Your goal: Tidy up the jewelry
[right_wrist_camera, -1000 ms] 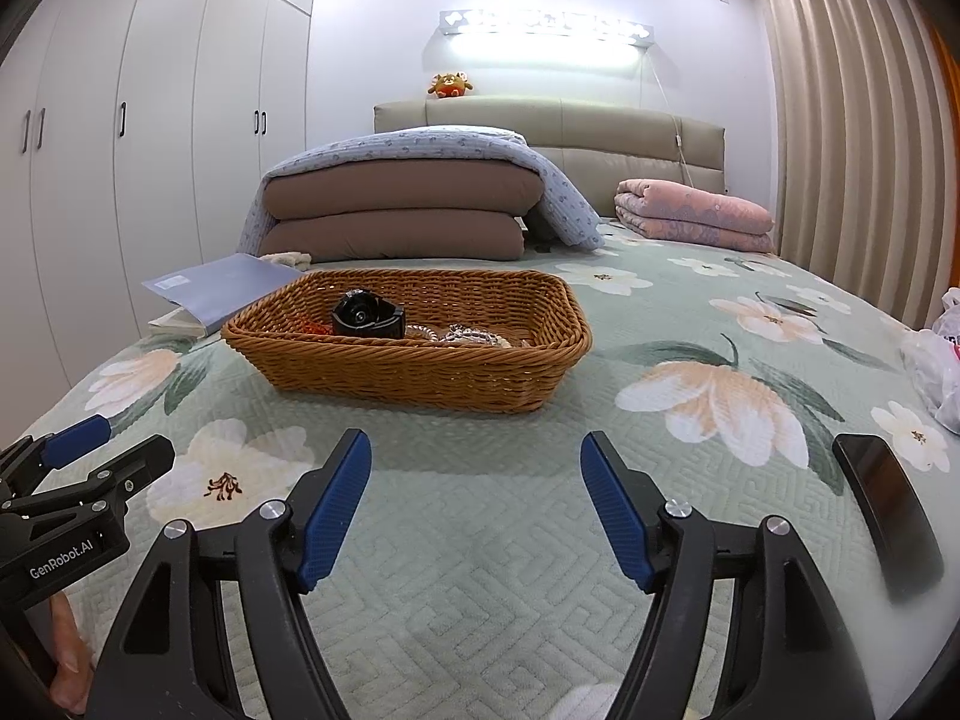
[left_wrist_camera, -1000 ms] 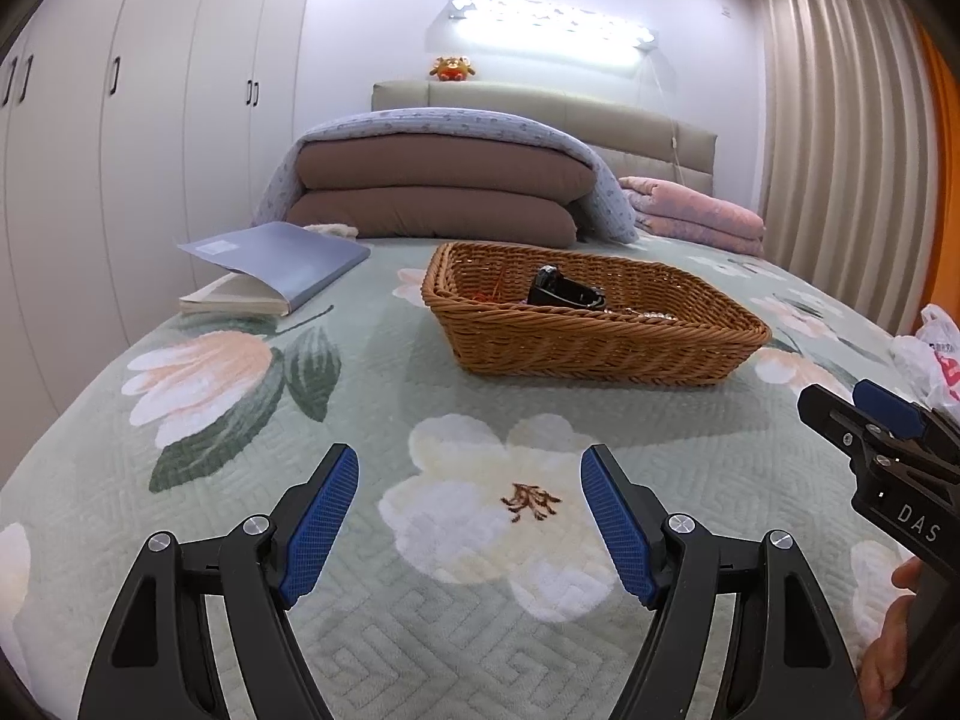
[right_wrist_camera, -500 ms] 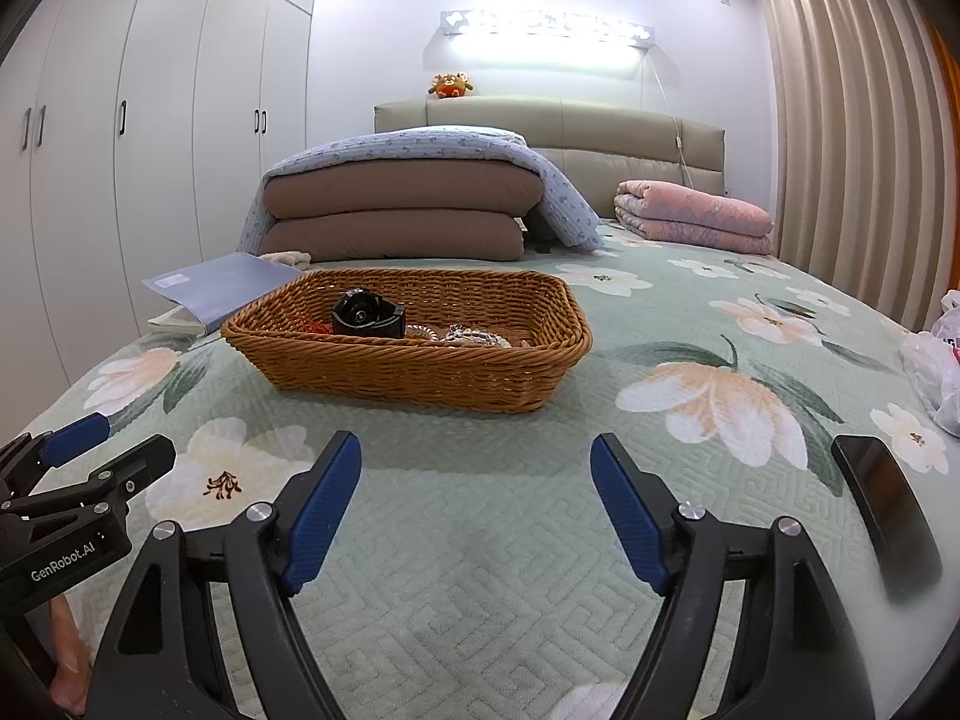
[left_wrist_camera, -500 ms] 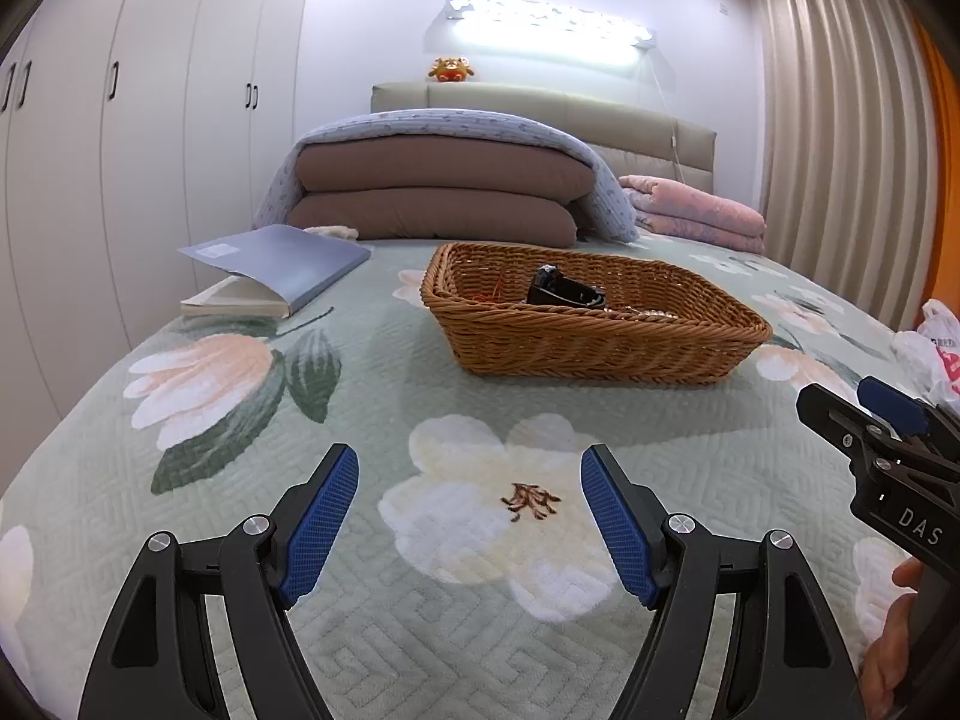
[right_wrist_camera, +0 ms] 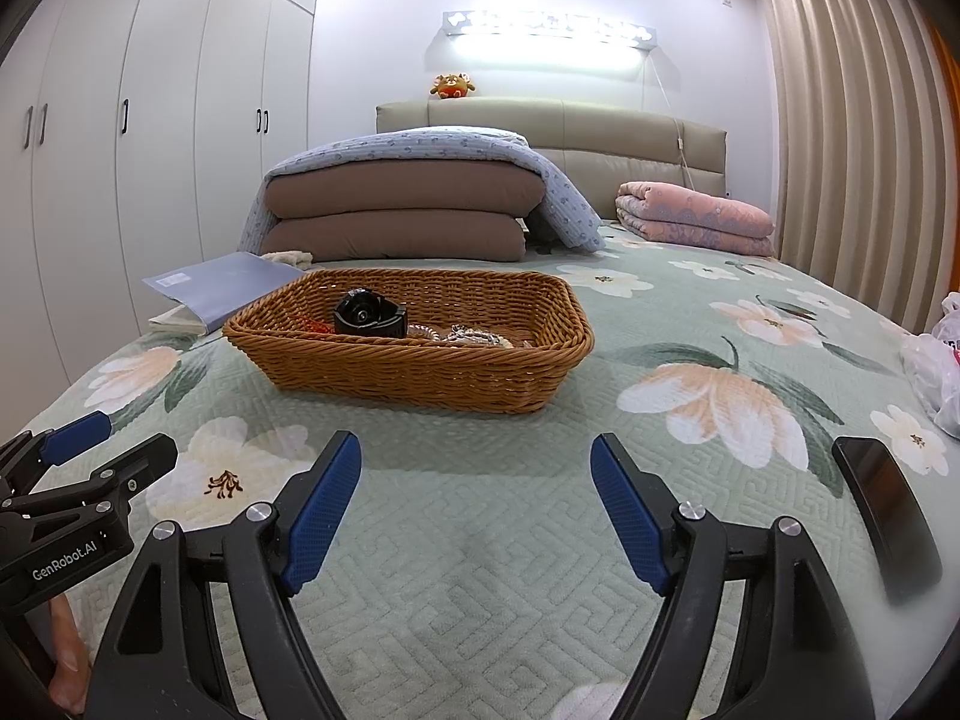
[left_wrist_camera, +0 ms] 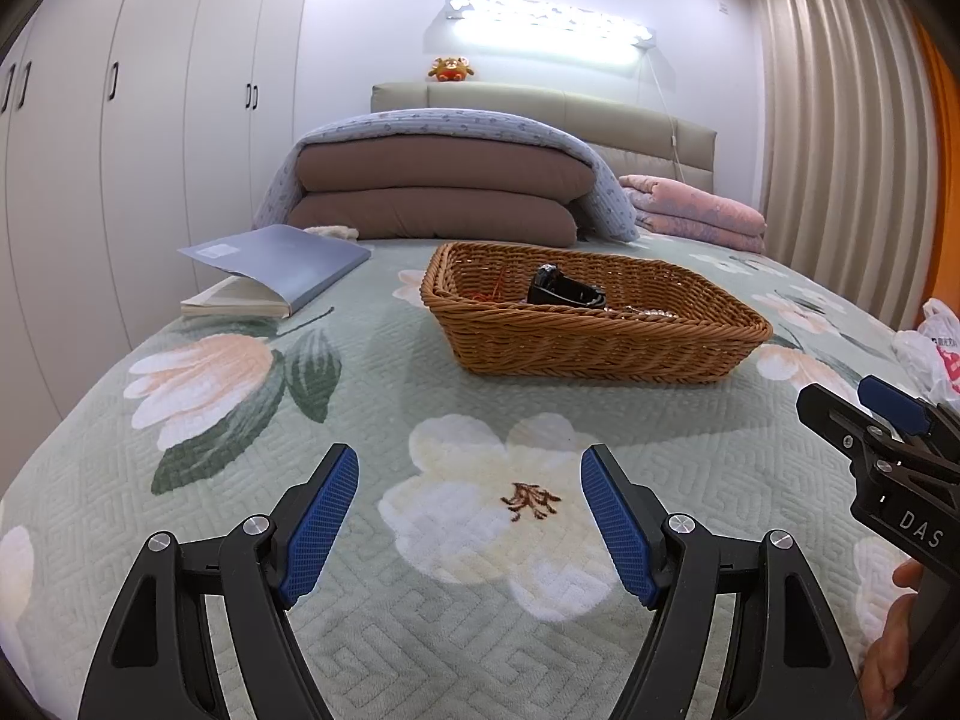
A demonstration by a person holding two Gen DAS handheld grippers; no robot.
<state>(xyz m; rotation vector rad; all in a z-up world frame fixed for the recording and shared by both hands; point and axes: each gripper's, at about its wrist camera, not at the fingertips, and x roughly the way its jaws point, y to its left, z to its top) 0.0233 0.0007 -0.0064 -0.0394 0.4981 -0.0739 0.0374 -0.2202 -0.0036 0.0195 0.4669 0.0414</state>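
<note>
A brown wicker basket [left_wrist_camera: 600,354] [right_wrist_camera: 408,372] sits on the flowered bedspread ahead of both grippers. Inside lie a black watch [left_wrist_camera: 567,289] [right_wrist_camera: 369,315], a red-orange string piece [left_wrist_camera: 493,294] [right_wrist_camera: 312,325] and pale bead jewelry [right_wrist_camera: 462,335]. My left gripper [left_wrist_camera: 469,519] is open and empty, low over the bed, short of the basket. My right gripper [right_wrist_camera: 476,513] is open and empty, also short of the basket. Each gripper shows at the edge of the other's view.
A blue book [left_wrist_camera: 276,267] lies left of the basket. Folded brown quilts [left_wrist_camera: 438,192] and a pink blanket [right_wrist_camera: 696,216] sit at the headboard. A black phone [right_wrist_camera: 888,516] lies at the right. A white plastic bag [right_wrist_camera: 936,366] is at the far right edge.
The right gripper's jaws have opened a little wider. The left gripper has hardly moved. The basket and its contents are unchanged.
</note>
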